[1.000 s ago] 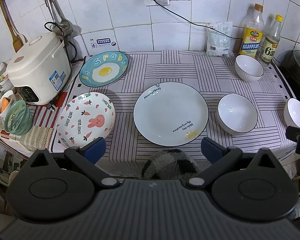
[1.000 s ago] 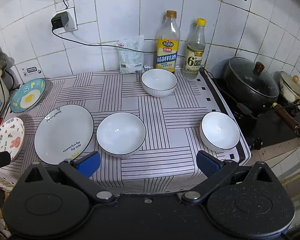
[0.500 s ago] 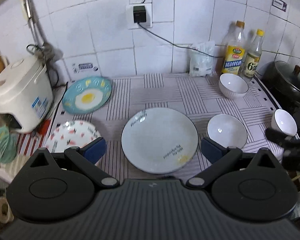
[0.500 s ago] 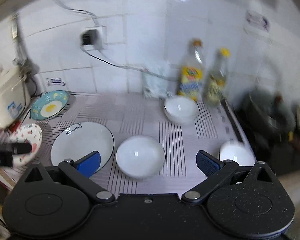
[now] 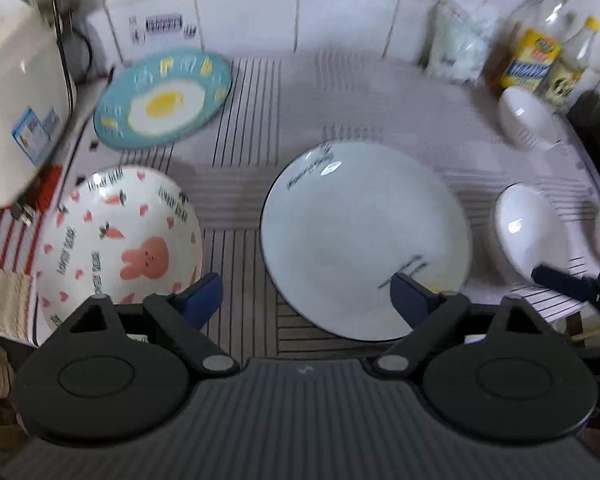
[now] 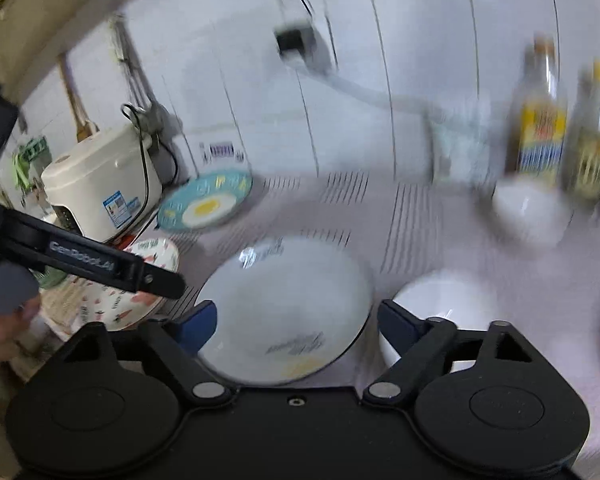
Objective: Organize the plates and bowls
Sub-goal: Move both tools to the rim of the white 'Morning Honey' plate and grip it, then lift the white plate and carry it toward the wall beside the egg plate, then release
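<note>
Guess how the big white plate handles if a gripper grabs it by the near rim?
The big white plate looks glazed, with a glare spot, so probably slippery. It lies flat on the striped cloth, so its rim is likely hard to get under. Likely rigid and breakable.

On my tabletop [image 5: 400, 120] I count three plates: the egg plate [image 5: 162, 100], the rabbit plate [image 5: 118, 240] and the white plate [image 5: 364, 240]. I count three white bowls [image 5: 530, 232], two bottles [image 5: 534, 60], one rice cooker [image 5: 16, 100].

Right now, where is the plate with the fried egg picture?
In the left wrist view the fried egg plate lies at the back left of the striped cloth, beside the rice cooker and behind the rabbit plate.
</note>
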The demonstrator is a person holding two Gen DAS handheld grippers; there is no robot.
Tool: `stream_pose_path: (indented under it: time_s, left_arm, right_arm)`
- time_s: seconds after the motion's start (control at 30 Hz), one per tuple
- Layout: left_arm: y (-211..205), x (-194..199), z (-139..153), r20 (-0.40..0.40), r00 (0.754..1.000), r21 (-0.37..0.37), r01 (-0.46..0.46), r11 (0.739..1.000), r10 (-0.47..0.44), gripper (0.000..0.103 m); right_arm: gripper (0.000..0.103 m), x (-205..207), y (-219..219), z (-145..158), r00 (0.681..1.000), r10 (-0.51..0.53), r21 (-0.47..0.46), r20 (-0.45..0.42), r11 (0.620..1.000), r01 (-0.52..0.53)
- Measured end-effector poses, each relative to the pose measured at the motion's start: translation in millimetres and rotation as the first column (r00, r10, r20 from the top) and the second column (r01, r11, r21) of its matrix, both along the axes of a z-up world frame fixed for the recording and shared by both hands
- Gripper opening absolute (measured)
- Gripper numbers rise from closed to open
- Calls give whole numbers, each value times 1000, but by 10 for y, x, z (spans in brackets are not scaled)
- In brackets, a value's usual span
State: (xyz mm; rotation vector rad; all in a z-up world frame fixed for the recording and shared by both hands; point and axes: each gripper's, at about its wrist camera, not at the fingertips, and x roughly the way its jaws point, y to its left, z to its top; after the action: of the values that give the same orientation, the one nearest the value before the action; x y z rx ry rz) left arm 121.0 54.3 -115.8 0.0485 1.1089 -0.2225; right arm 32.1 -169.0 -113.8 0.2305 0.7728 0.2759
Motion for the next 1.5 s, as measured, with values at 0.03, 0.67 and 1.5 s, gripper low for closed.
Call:
stream_pose_path:
  time_s: [0.03,0.67,1.5]
  left_arm:
    - [4,40,-82,-19,1000,-4,-2,1000,2,85]
    - [21,368,-774,-99,995,-51,-21,998,16,34]
    - [9,273,-641,52,998,-62,-20,998,23,35]
  right_arm:
    - [82,29,2,-87,999,-8,35,-40,999,9]
    - [47,348,131,-904,983,-53,95,-176,993,71]
    - [36,395,131,-826,997,-81,-8,-15,997,81]
